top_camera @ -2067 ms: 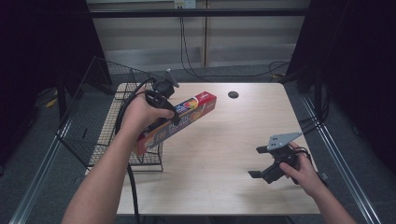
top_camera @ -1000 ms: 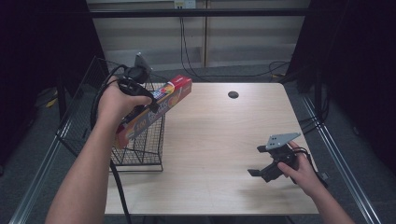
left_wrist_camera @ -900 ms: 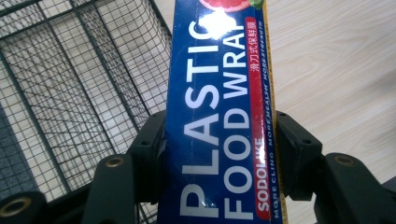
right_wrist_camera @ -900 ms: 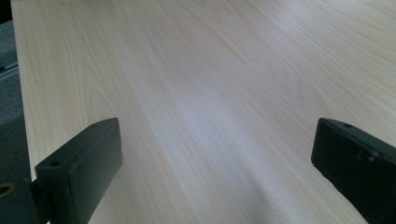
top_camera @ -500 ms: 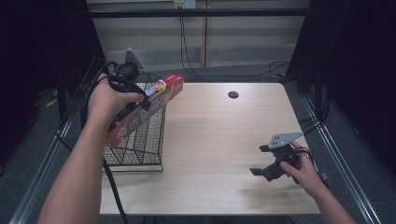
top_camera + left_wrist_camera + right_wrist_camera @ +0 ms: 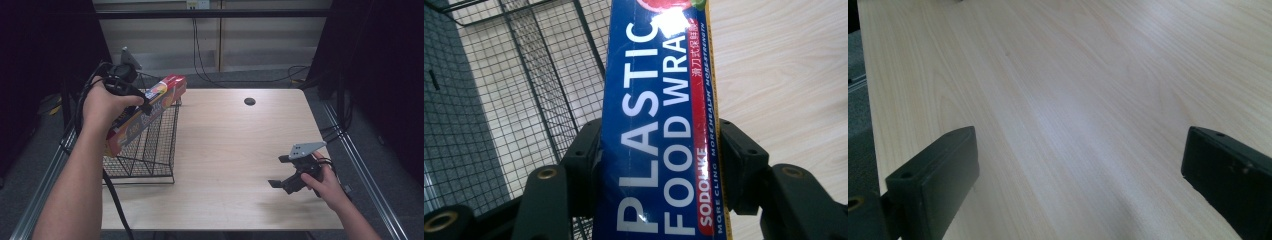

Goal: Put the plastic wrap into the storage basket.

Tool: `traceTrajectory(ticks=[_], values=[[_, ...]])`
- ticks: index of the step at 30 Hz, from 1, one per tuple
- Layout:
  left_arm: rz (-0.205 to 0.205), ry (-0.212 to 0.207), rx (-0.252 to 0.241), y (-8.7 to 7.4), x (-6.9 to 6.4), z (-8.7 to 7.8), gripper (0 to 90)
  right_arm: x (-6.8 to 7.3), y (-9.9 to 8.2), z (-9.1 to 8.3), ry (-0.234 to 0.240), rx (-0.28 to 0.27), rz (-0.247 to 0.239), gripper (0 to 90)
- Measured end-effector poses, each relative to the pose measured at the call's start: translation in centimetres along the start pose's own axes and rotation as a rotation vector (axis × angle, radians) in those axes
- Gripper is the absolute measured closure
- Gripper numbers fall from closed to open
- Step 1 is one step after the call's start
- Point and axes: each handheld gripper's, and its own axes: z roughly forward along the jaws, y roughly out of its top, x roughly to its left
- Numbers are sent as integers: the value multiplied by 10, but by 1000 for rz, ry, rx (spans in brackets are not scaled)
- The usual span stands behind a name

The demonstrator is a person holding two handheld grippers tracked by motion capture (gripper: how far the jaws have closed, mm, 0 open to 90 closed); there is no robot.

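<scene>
A long box of plastic food wrap, blue and red with yellow print, hangs tilted over the black wire basket at the table's left edge. My left gripper is shut on the box about midway along it. In the left gripper view both jaws press on the sides of the box, with the basket's mesh below. My right gripper rests near the front right of the table, open. Between its jaws in the right gripper view lies just bare wood.
The light wooden table has a small dark round hole near its far edge. A metal frame rail runs along each side of the table. Cables hang behind the table.
My left hand has carried the box leftward and a little up, from over the table's left part to above the basket. The right gripper has stayed in place.
</scene>
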Motion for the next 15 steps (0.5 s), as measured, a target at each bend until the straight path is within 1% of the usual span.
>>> traceTrajectory(ticks=[2,4,6,7,9,10,12,13,15], values=[[-18,15,-15,-1,2,-2,446,0,0,-1,-3,0,5,19],[-27,18,-17,-2,6,-3,446,-1,0,-1,-2,-5,3,19],[-48,23,-16,-3,8,-4,446,-1,0,-2,-3,-6,7,19],[-50,29,-12,-3,11,-4,446,-1,0,-2,-3,-8,7,19],[-68,43,-10,-4,14,-4,446,-1,-1,-2,-4,-9,8,19],[-80,44,-13,-5,15,-4,446,-1,-1,-2,-5,-10,6,19],[-95,59,-22,-6,18,-5,446,-1,-1,-3,-3,-9,8,19],[-97,65,-29,-7,20,-5,447,-1,-1,-3,-1,-10,9,19],[-123,61,-38,-8,24,-7,446,-1,-1,-3,2,-11,13,19]])
